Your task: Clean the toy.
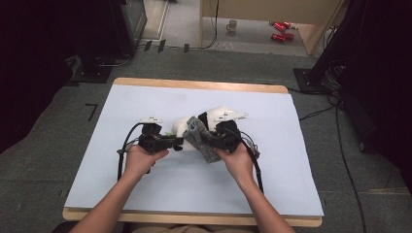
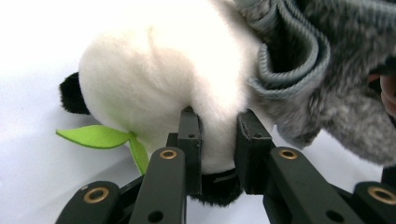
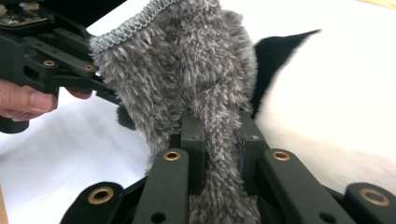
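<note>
The plush panda (image 1: 216, 116) lies mid-table, the grey fuzzy cloth (image 1: 200, 141) draped against it. Your left gripper (image 2: 218, 154) pinches white fur; your right gripper (image 3: 219, 149) clamps the cloth. Pale blue sheet (image 1: 160, 189) covers the wooden table (image 1: 194, 84); grey carpet (image 1: 48, 160) surrounds.

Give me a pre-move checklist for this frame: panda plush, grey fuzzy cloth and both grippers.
1. Left gripper pinching the panda plush: ok, white fur sits squeezed between its jaws.
2. Right gripper gripping the grey fuzzy cloth: ok, pile is clamped between the jaws.
3. Cloth lying against the plush: ok, it drapes over one side.
4. Cloth's ribbed edge free of the left jaws: ok.
5. Green leaf clear of the jaws: ok.
6. Whether the cloth is a garment with an opening: cannot tell.
</note>
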`<state>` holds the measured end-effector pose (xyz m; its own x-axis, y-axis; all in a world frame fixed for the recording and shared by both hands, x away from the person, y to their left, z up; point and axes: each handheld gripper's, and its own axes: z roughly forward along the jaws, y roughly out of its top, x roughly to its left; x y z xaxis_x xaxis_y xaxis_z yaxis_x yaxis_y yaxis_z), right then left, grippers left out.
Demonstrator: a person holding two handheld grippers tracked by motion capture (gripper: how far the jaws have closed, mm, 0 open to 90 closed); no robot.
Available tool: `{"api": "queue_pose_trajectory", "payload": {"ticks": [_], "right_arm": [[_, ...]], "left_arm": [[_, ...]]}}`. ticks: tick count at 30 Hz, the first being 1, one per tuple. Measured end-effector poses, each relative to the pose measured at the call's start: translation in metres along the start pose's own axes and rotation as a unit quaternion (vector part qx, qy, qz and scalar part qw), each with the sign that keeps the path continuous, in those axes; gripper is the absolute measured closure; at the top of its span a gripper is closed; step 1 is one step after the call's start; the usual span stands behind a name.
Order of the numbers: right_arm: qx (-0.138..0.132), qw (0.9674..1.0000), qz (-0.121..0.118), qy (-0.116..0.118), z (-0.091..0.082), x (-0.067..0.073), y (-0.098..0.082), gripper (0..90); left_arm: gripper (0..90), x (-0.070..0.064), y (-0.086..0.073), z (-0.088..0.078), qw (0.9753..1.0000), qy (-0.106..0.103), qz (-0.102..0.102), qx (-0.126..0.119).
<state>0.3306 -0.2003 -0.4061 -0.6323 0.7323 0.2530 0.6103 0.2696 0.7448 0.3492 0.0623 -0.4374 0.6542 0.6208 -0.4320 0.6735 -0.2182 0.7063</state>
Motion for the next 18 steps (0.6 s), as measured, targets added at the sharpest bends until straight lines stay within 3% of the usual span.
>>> {"api": "queue_pose_trajectory", "payload": {"ticks": [9,15,18], "right_arm": [[-0.023,0.9990,0.019,-0.034,-0.029,-0.020,0.001,78.9],[-0.045,0.9949,0.048,-0.077,-0.054,-0.045,-0.002,78.7],[-0.046,0.9935,0.064,-0.082,-0.059,-0.056,-0.007,78.7]], "left_arm": [[75.7,0.004,0.001,-0.001,1.0000,-0.002,-0.004,0.001],[75.8,0.008,0.002,-0.002,0.9999,-0.004,-0.011,-0.001],[75.9,0.006,0.001,-0.001,1.0000,-0.003,-0.008,-0.001]]}}
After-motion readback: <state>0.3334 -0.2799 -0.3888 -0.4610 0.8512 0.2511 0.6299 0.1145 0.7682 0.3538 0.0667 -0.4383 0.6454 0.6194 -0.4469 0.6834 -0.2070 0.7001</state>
